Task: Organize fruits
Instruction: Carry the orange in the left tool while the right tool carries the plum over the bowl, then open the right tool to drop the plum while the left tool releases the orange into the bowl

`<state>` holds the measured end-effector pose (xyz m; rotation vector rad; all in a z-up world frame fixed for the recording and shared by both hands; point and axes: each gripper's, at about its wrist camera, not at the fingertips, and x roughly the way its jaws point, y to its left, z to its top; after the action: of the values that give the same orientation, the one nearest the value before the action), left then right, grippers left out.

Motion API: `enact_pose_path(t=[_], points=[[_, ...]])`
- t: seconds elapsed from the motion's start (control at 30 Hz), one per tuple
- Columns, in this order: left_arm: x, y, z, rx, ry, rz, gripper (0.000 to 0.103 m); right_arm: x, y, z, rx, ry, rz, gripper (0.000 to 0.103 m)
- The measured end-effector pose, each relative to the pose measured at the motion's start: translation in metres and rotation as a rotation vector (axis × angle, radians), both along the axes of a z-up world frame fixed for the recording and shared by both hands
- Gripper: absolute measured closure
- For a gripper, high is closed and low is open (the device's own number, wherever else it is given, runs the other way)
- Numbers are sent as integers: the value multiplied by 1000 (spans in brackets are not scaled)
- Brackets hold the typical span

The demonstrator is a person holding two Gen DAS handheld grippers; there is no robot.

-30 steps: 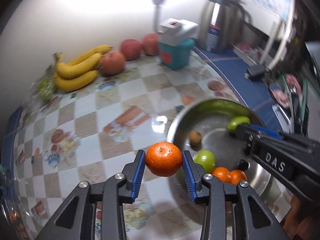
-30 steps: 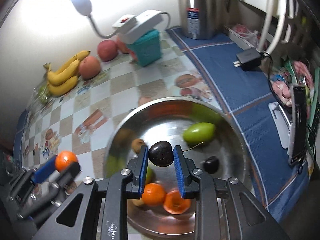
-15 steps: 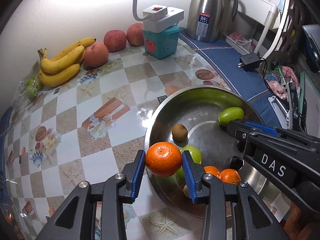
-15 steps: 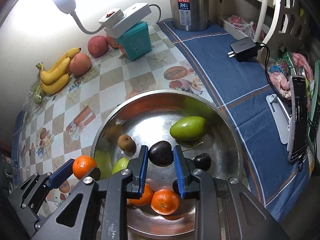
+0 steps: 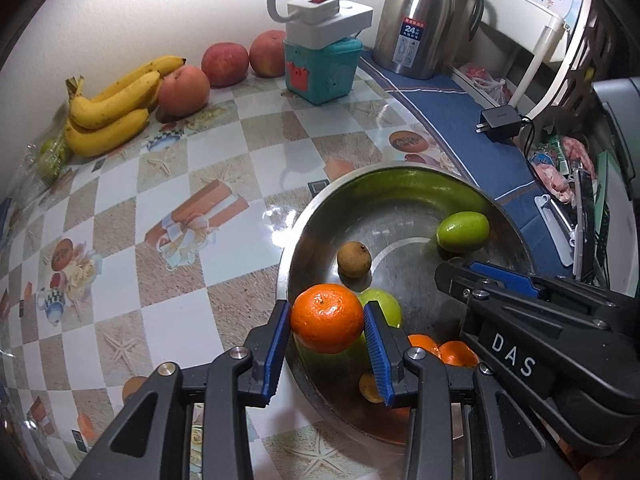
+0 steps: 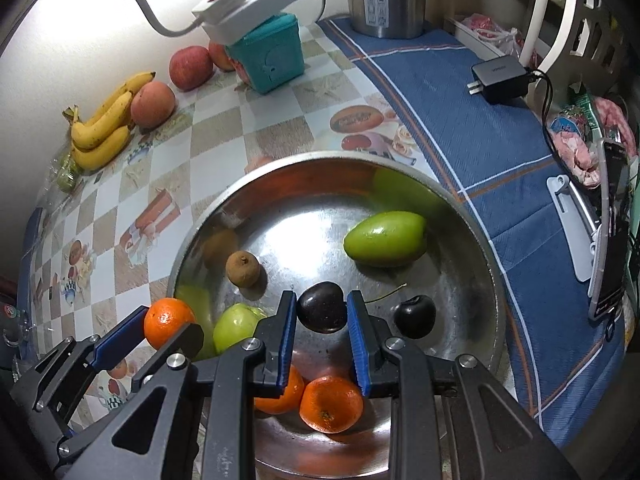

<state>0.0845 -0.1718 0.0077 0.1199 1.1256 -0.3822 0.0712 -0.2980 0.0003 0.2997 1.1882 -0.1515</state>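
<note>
My left gripper (image 5: 327,320) is shut on an orange tangerine (image 5: 327,318) and holds it above the near left rim of a steel bowl (image 5: 400,174). My right gripper (image 6: 322,312) is shut on a dark cherry (image 6: 322,307) above the bowl (image 6: 472,220). In the bowl lie a green mango (image 6: 385,238), a brown longan (image 6: 243,269), a green fruit (image 6: 236,326), a second dark cherry (image 6: 415,316) and two tangerines (image 6: 330,408). The left gripper with its tangerine (image 6: 168,322) shows at the lower left in the right wrist view.
Bananas (image 5: 112,112), a peach (image 5: 183,92) and two apples (image 5: 225,64) lie along the back wall. A teal box (image 5: 322,70) carries a white power strip (image 5: 328,20). A steel kettle (image 5: 420,20), a charger (image 5: 500,122) and clutter stand to the right on blue cloth.
Both grippers have moved over the bowl with their fruit still held. The left gripper's tangerine now hangs over the bowl's near rim; the bowl looks larger and closer.
</note>
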Motion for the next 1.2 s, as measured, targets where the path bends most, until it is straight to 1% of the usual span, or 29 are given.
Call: enact_pose_path(t=[0.47,0.6,0.8,0.87,0.9,1.1,1.2], points=[[1,-1,-5,8,24,4,61,1,1,-10,-3,26,-3,76],[2,-1,-6,9,25,8,58,1,2,-11,-1,27,-6,76],[1,-2,-5,10,26,4,56,2,0,-12,2,33,-8,76],[1,-1,-3,6,23,5,52,2,-1,-11,2,29,-8,74],[1,-1,-2,2,22,7,48,2,-1,-10,2,26,-8,72],[1,3,4,-8,18,13,45,0,1,-3,3,11,-3,70],[1,6,7,1,19,23,40,-1,3,1,3,5,3,70]])
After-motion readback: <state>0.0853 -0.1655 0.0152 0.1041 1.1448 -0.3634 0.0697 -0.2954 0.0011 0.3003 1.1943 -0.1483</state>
